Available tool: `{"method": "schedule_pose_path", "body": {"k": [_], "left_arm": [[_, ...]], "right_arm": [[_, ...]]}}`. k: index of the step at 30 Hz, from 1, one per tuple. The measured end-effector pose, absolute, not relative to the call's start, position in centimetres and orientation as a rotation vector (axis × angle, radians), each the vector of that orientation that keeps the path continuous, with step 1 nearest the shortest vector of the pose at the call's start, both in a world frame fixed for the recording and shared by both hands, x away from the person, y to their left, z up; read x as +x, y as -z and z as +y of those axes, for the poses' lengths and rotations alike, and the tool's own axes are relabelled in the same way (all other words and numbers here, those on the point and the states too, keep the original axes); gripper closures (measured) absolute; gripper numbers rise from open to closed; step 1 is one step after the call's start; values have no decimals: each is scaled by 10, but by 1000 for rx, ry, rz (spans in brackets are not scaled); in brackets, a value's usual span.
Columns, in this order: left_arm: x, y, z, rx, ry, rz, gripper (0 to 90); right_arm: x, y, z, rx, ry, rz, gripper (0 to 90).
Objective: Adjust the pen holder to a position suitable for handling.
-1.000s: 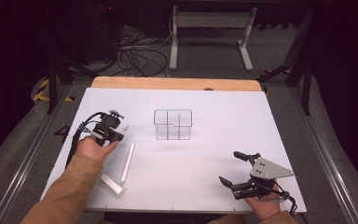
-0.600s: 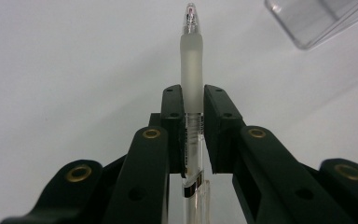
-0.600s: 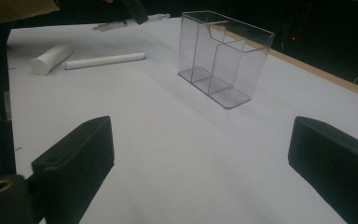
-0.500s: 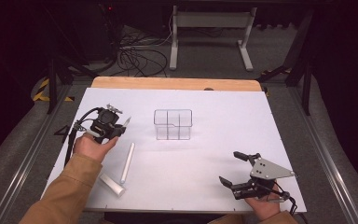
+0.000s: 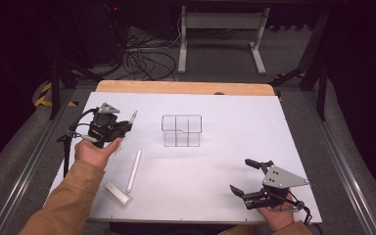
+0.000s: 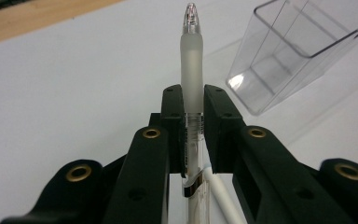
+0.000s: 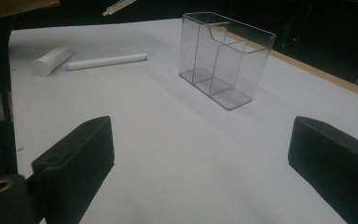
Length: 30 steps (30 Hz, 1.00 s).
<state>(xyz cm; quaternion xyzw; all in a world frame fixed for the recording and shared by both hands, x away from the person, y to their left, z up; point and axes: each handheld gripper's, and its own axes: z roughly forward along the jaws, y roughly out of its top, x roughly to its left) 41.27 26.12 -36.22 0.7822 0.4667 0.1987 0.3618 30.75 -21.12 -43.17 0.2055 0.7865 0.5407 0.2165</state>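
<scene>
My left hand-held gripper holds a clear pen tight between its jaws, tip pointing away from me and lifted off the white worktop, with the clear organizer box ahead of it and a little to the right. I judge this as the carrying step: next I must bring the pen over one compartment, tilt it upright and lower it in without hitting the thin wall. My right hand-held gripper waits wide and empty, the box well ahead of it.

A white marker and a short white cylinder lie near a clear compartment box
</scene>
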Motion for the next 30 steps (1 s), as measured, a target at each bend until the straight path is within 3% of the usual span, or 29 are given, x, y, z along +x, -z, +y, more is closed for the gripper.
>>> {"method": "schedule_pose_path", "body": {"k": [15,30], "left_arm": [[410,355,268,1893,-479,1122,793],[407,349,274,1726,-437,872,793]], "right_arm": [[308,432,-211,566,-1495,2184,75],[308,432,-211,559,-1494,2188,75]]}}
